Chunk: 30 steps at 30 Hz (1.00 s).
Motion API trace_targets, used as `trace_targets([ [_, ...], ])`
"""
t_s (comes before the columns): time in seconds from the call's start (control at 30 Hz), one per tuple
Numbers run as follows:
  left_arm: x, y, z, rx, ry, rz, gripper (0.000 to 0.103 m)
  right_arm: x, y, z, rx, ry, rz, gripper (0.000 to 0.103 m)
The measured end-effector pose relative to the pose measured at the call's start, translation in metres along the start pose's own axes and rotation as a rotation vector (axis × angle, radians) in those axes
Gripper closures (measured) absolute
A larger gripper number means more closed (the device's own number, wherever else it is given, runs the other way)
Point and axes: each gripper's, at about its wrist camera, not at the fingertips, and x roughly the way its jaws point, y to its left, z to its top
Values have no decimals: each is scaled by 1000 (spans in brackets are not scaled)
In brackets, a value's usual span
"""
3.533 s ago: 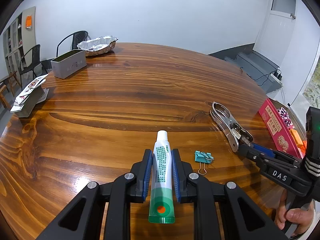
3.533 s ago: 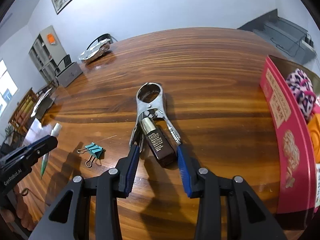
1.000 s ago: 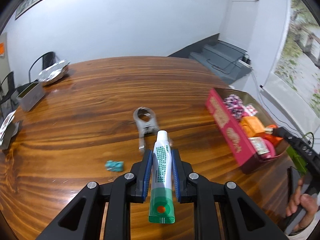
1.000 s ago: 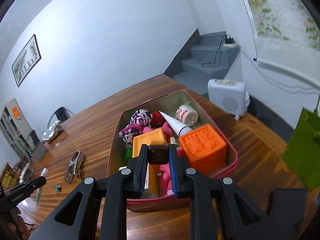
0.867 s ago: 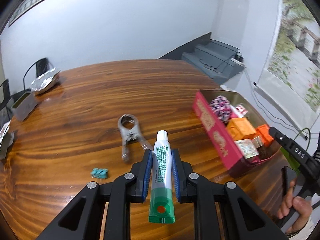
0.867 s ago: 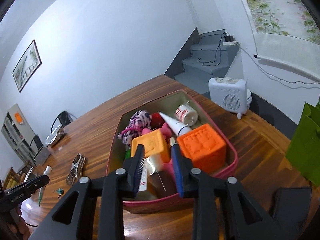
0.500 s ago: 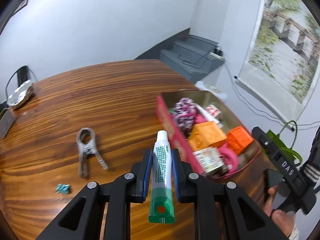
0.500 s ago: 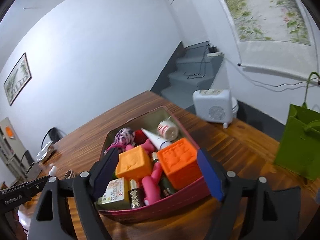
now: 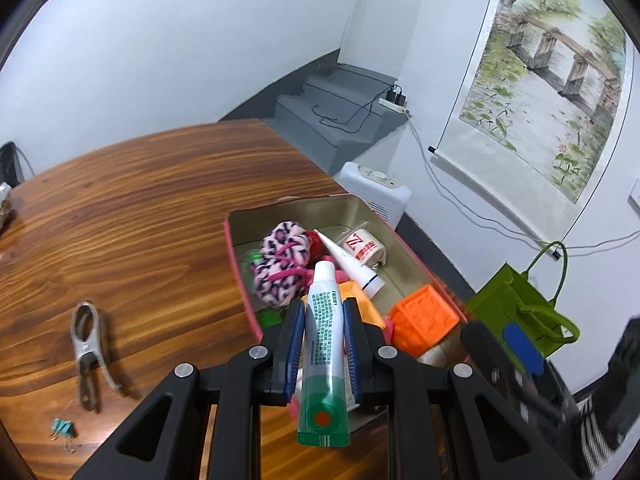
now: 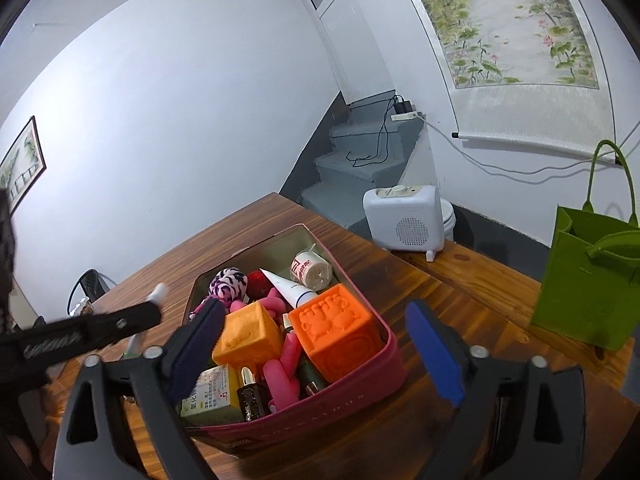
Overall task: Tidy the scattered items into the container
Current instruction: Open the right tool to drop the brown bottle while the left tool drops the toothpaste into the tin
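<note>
Left hand-held gripper (image 9: 323,354) clamped on a green-and-white toothpaste tube (image 9: 325,344), white cap pointing forward, crimped green end toward the camera. Tube held above the near end of the pink container (image 9: 237,276), over the contents, not touching them as far as can be seen.

Right hand-held gripper (image 10: 316,350) spread wide, blue pads well apart, nothing between them; jaws just opened further. Positioned at the near wall of the container (image 10: 320,412), straddling its near end in the right wrist view.

Inside the container: two orange embossed cubes (image 10: 336,332) side by side, a pink-and-black spotted plush (image 9: 280,268), a white tube (image 10: 288,288) lying diagonally, a small white cup with red print (image 10: 310,270), pink toy pieces, a small dark bottle (image 10: 252,396) near the front wall beside a printed carton (image 10: 208,398).

On the wooden worktop (image 9: 132,216), well left of the container: a metal spring clamp (image 9: 89,350) lying flat, and nearer the camera a small teal binder clip (image 9: 63,428).

Green felt bag (image 10: 592,280) standing right of the container; white heater (image 10: 404,218) beyond the worktop edge.
</note>
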Motion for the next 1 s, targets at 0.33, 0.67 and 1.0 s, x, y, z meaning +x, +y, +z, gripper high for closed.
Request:
trace_targets([
  [0.33,23,18,6,-106,52,-92,68,-2,-3,1,9,-14,-14,2],
  [0.67,6,34,2,-167,0,-86,32,-2,-2,0,0,-6,-15,2],
  [1.0,-9,61,-5,-200,-17,15,32,0,3,-4,-33,10,-20,1],
])
